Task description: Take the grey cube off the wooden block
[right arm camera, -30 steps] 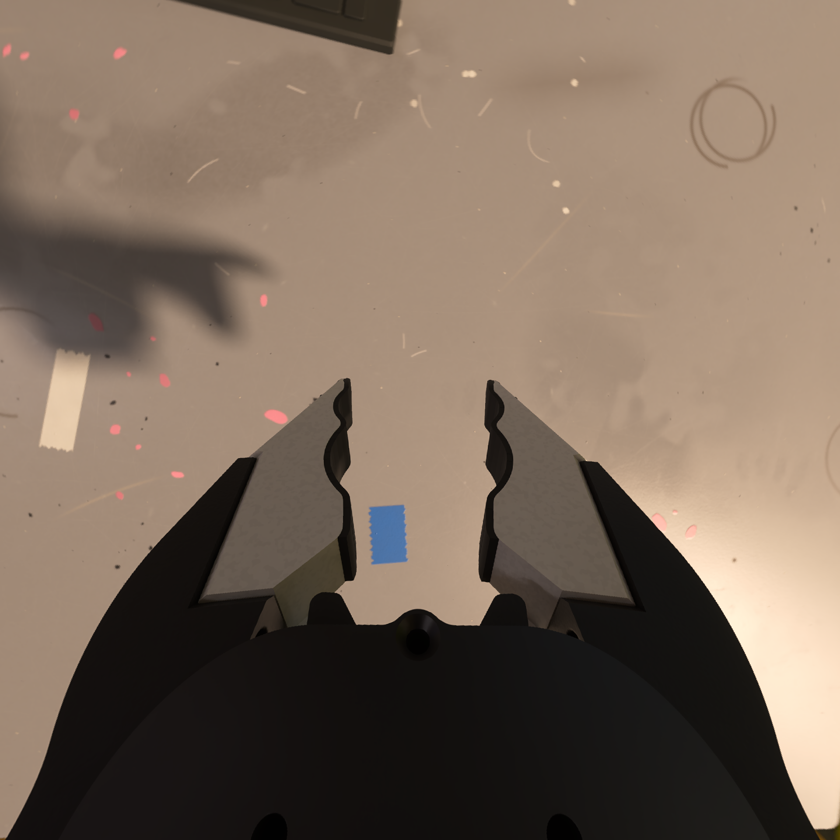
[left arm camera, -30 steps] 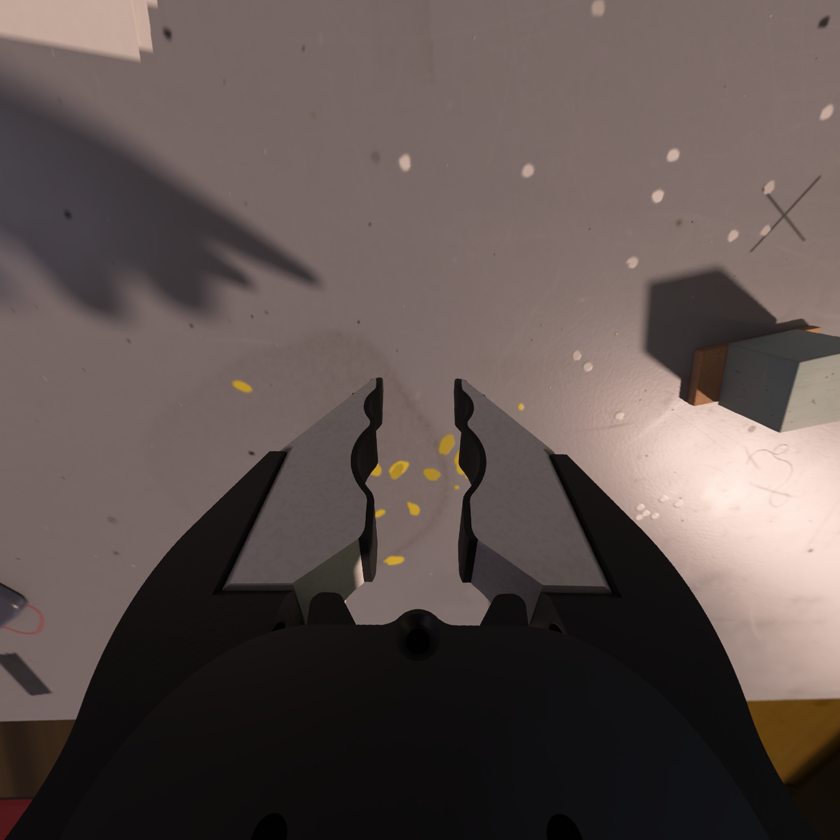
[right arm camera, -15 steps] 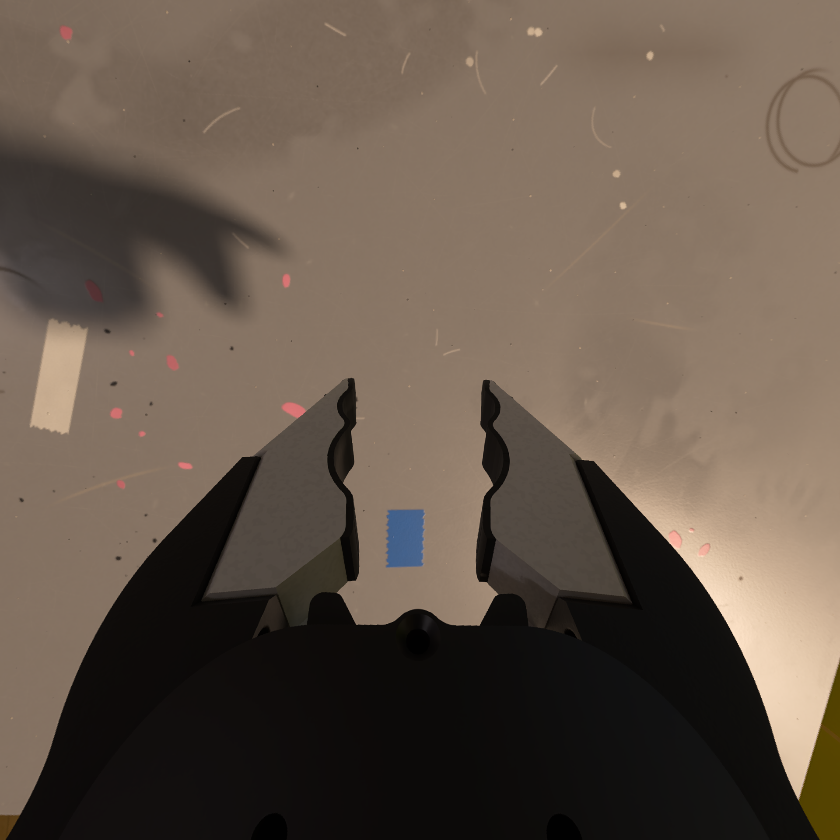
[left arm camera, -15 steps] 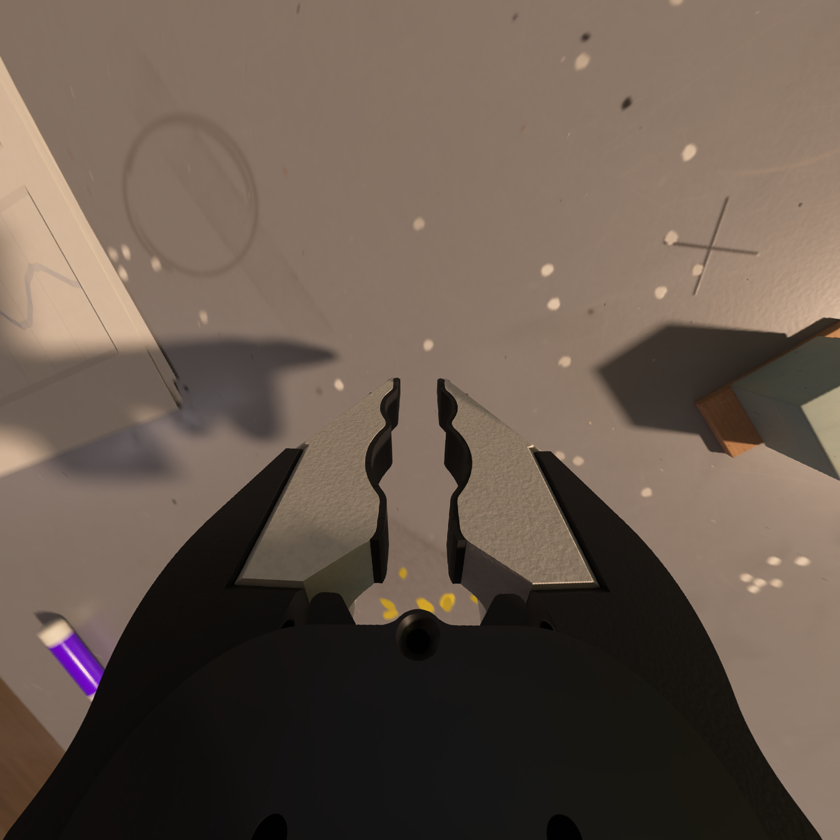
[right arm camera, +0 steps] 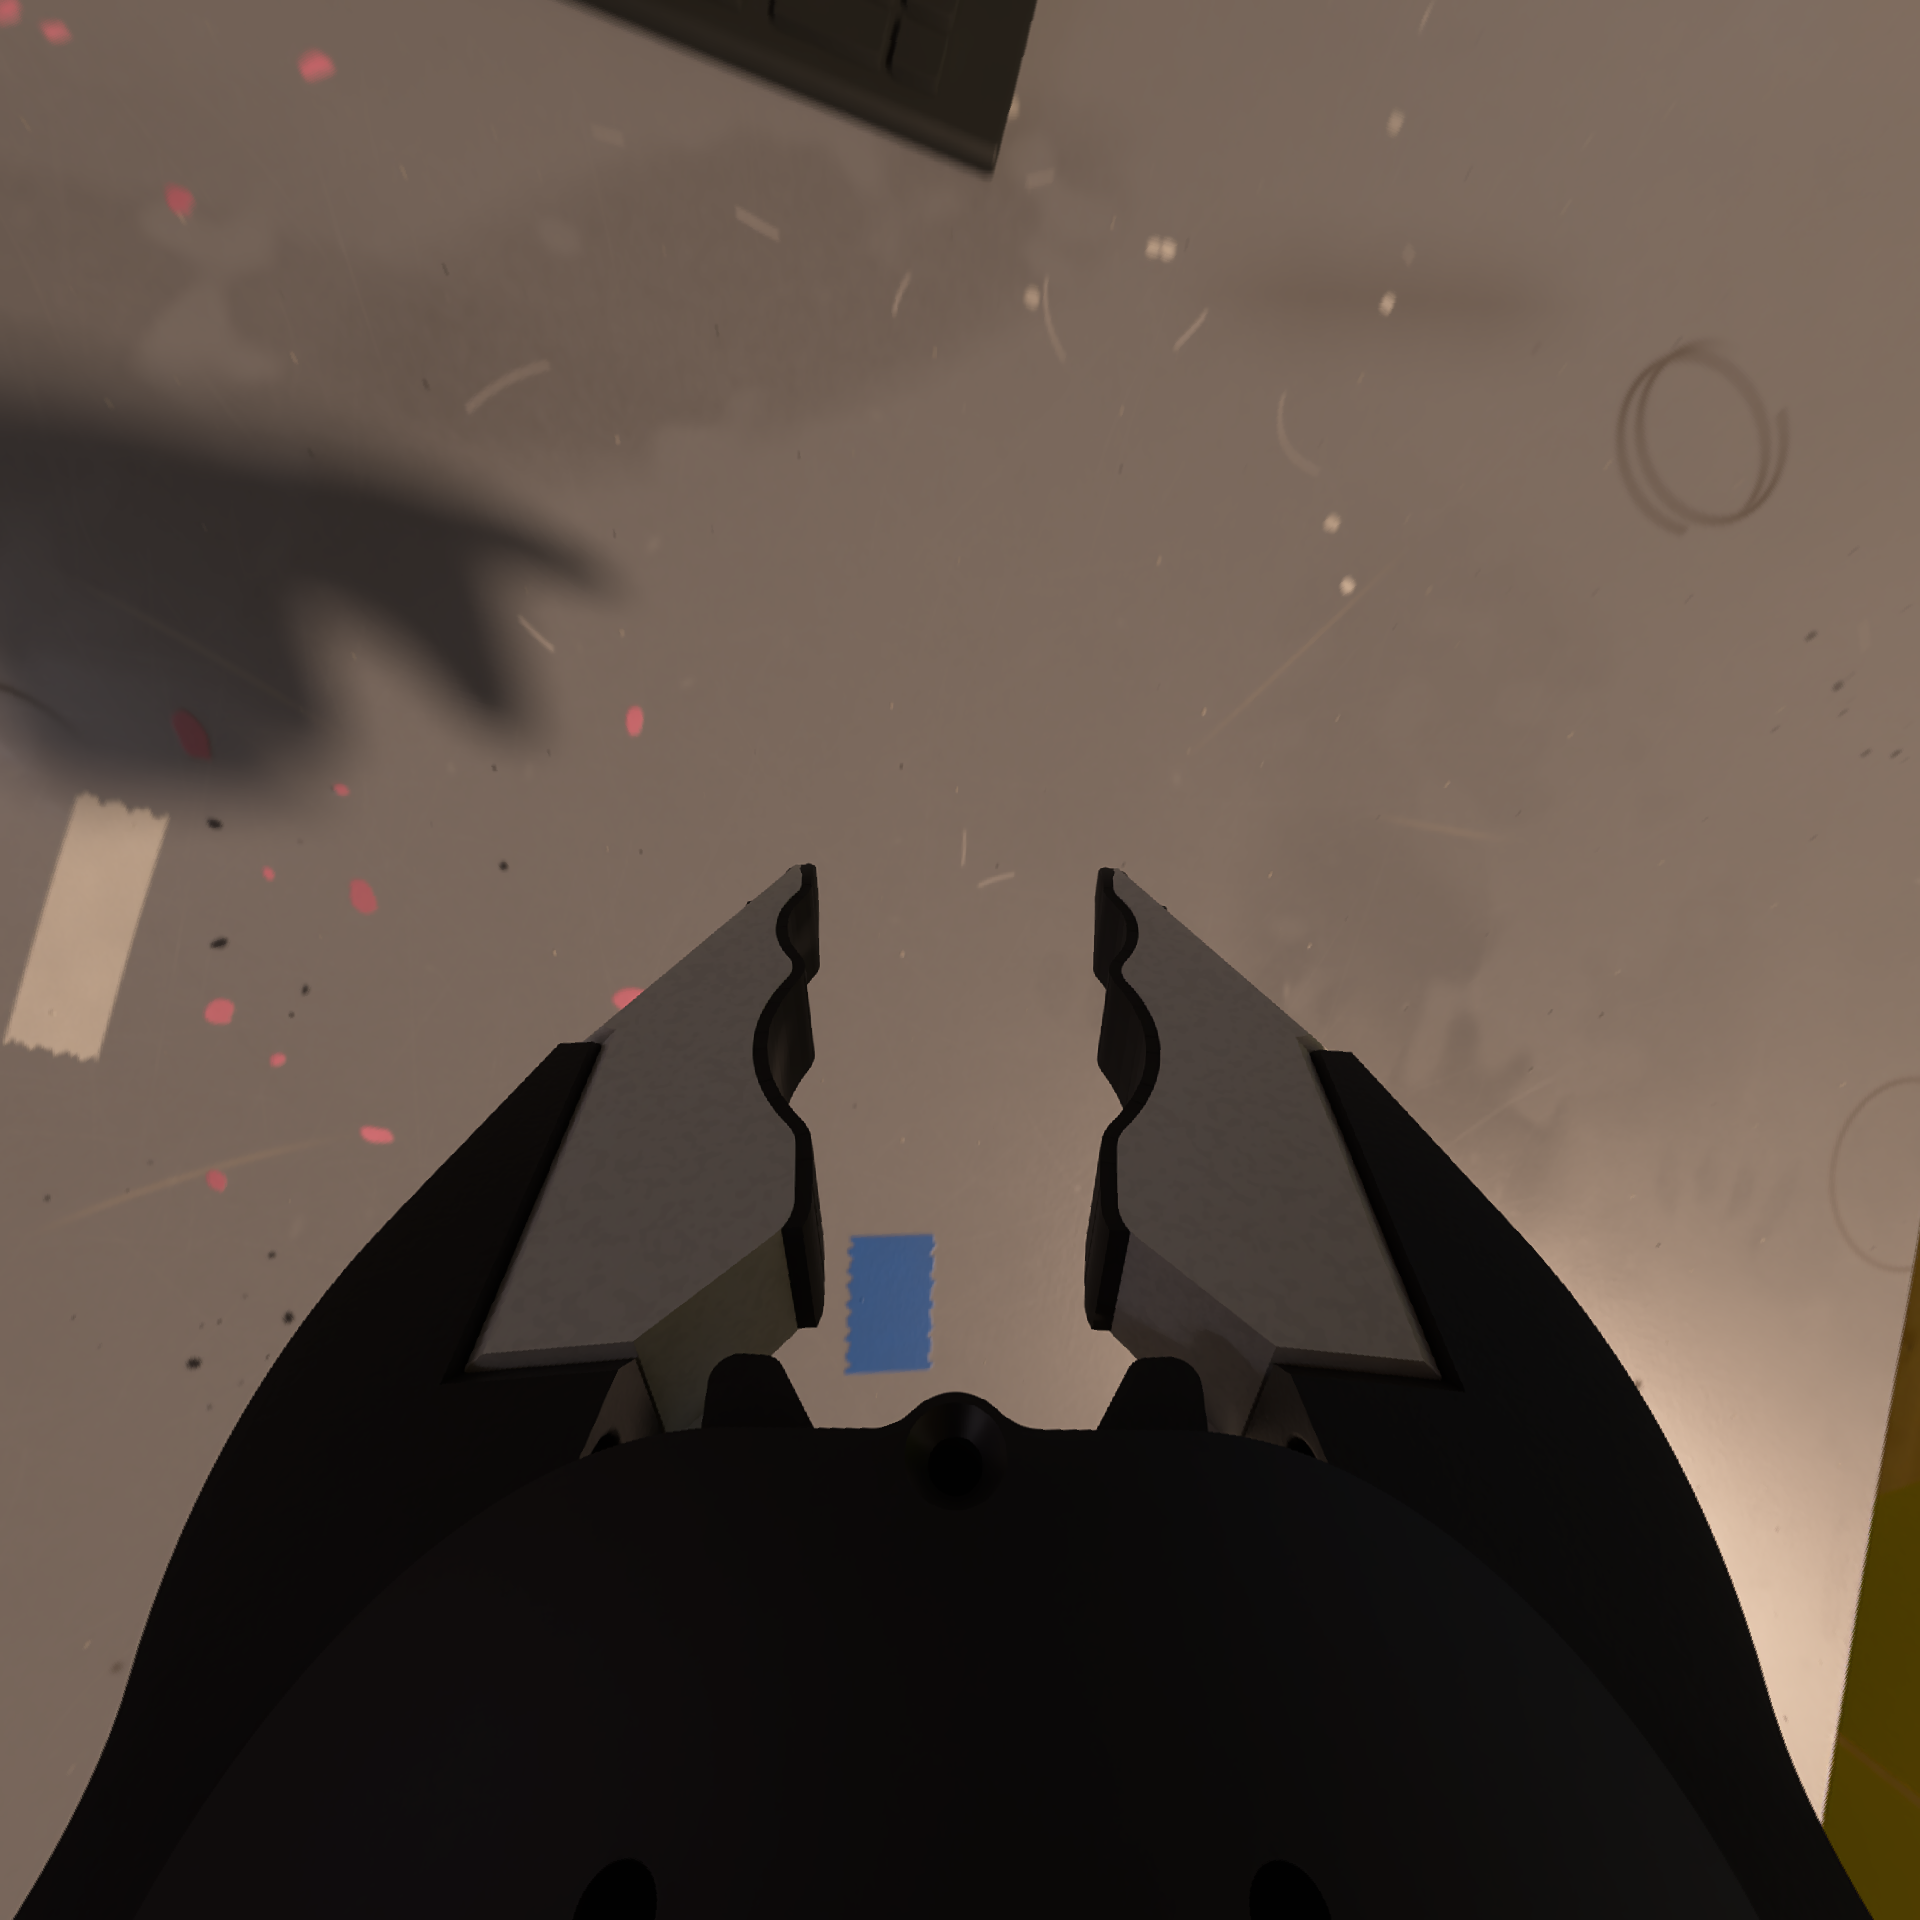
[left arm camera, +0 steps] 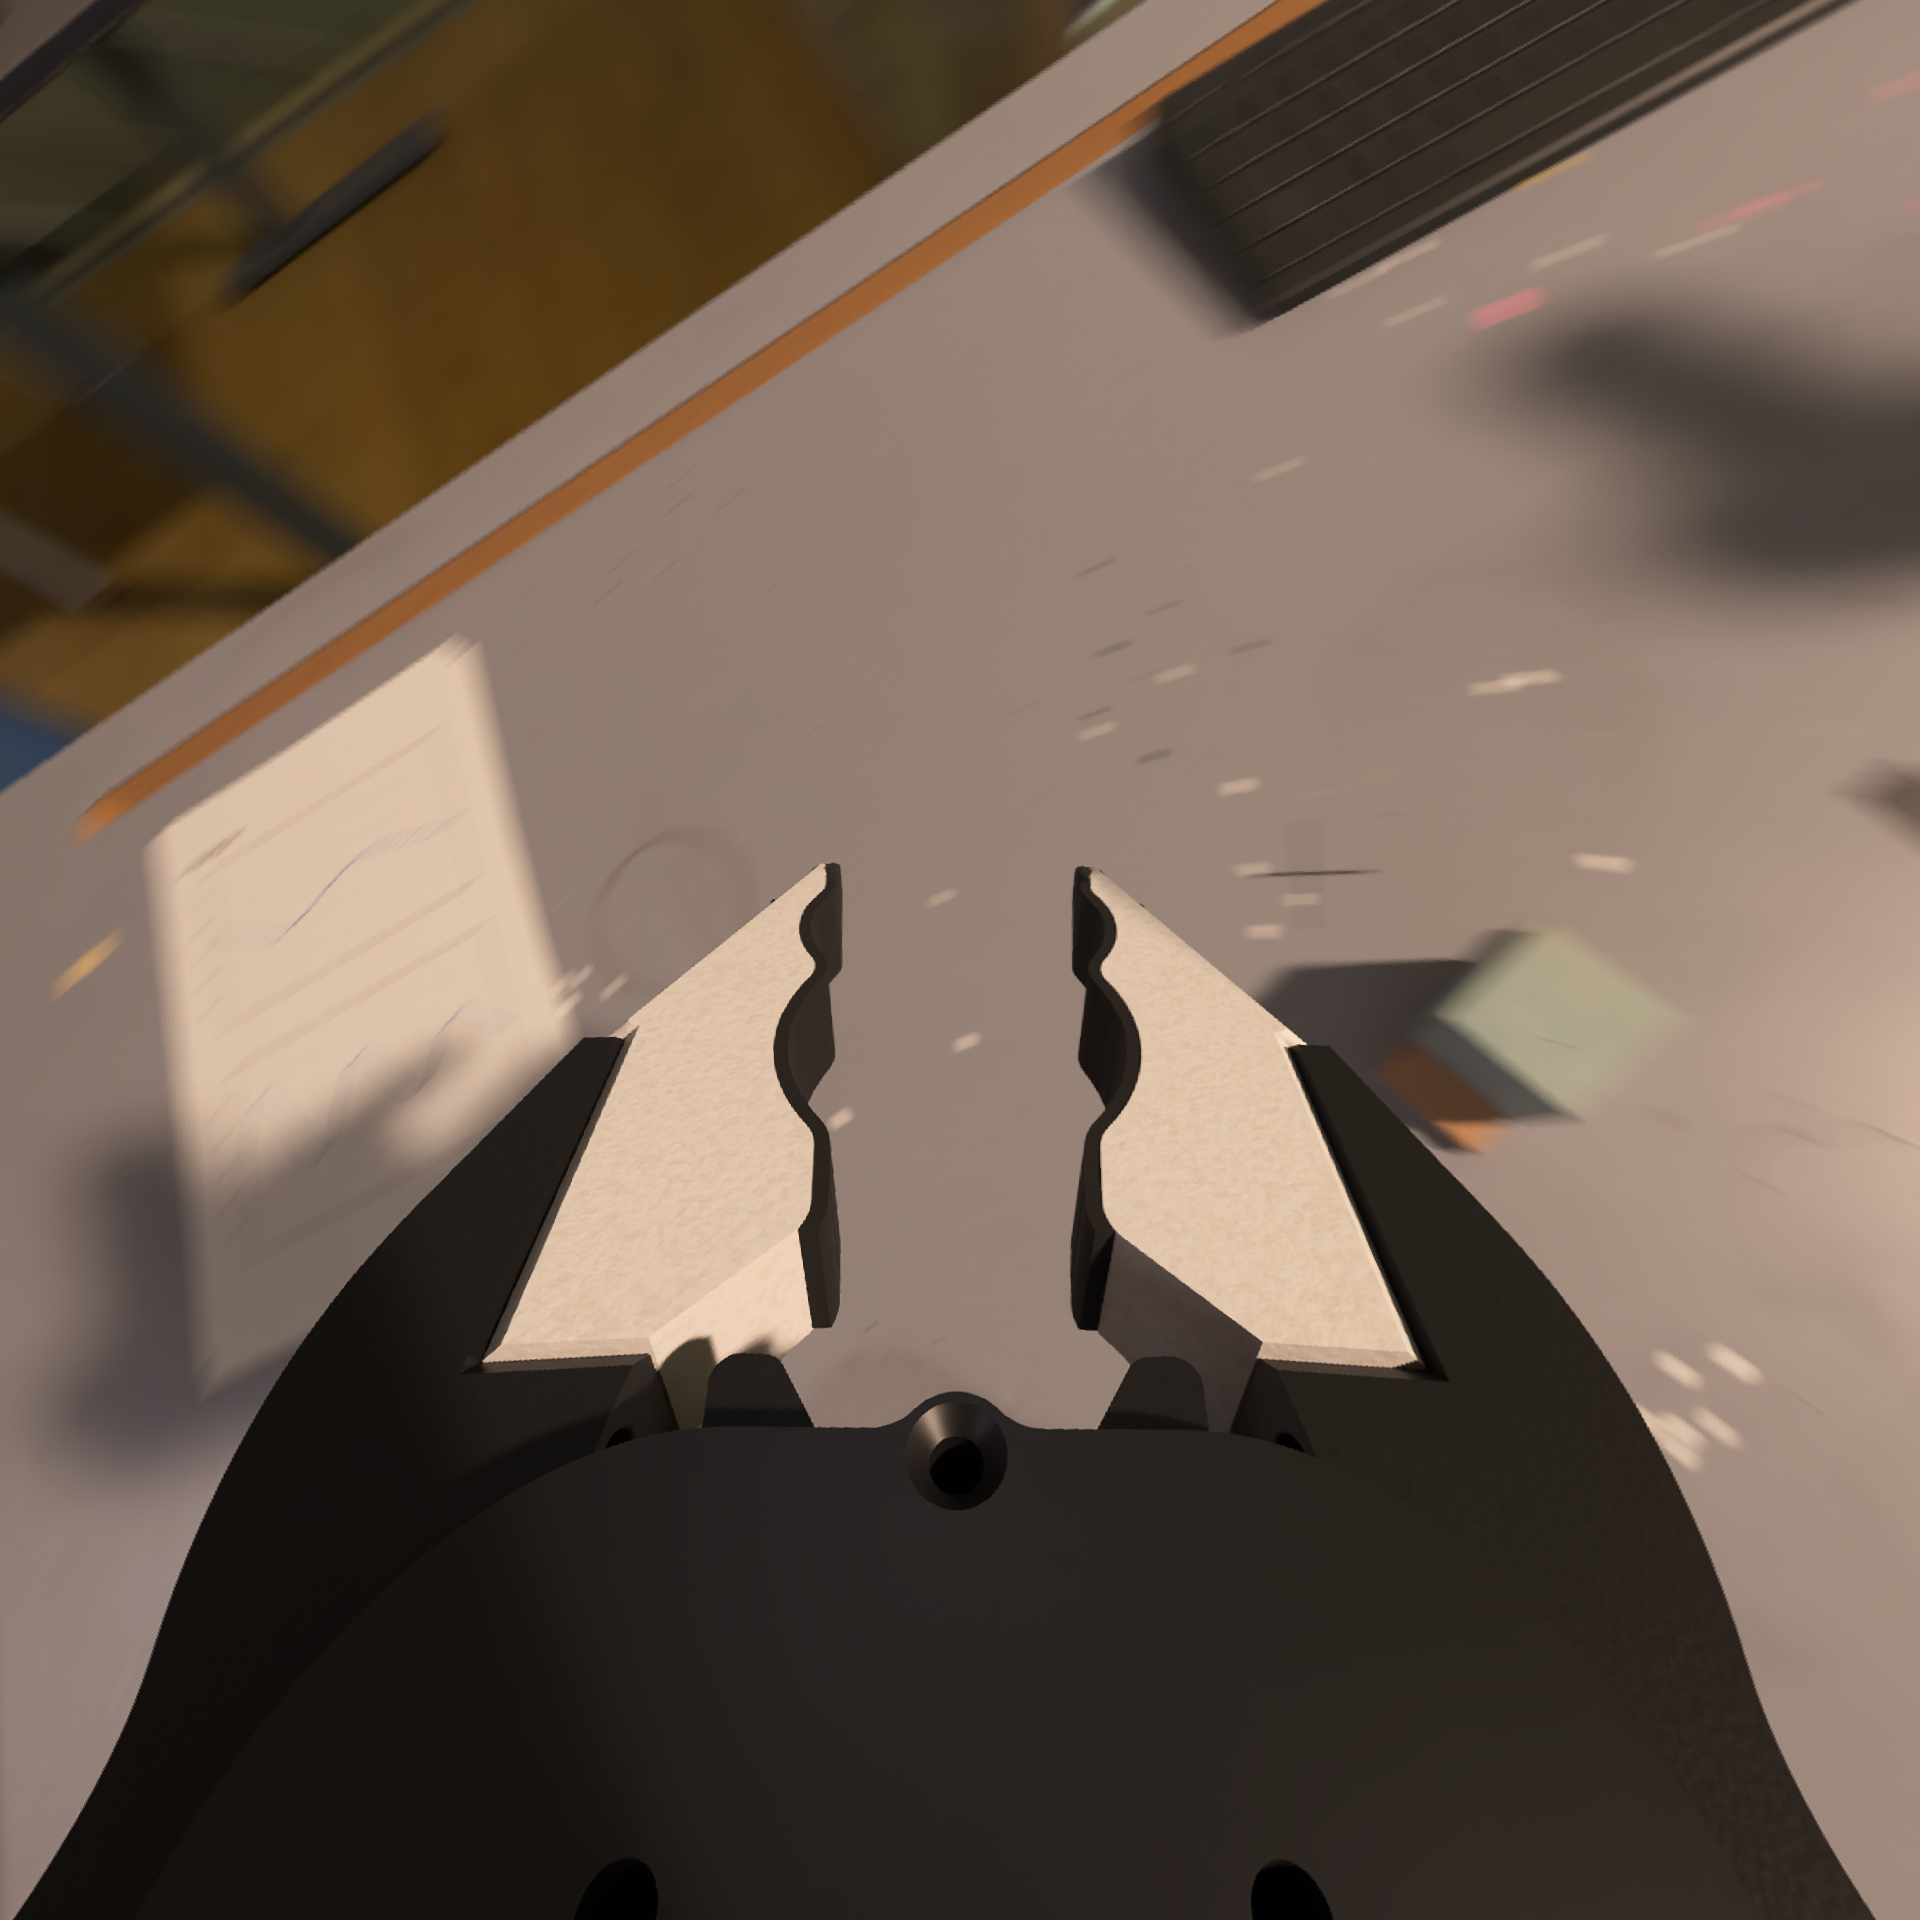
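The grey cube (left arm camera: 1548,1023) sits on the wooden block (left arm camera: 1439,1091) at the right of the left wrist view, blurred by motion. My left gripper (left arm camera: 956,883) is open and empty, well to the left of the cube and above the table. My right gripper (right arm camera: 956,883) is open and empty above bare tabletop. Neither the cube nor the block shows in the right wrist view.
In the left wrist view a white paper sheet (left arm camera: 343,956) lies at the left, a dark keyboard (left arm camera: 1455,135) at the top right, and the table's orange edge (left arm camera: 644,457) runs diagonally. In the right wrist view lie a blue tape piece (right arm camera: 890,1304), a beige tape strip (right arm camera: 88,925) and a dark keyboard corner (right arm camera: 883,62).
The left gripper has swung and tilted up, bringing the table edge and keyboard into view, and its jaws have opened wider. The right gripper has barely moved.
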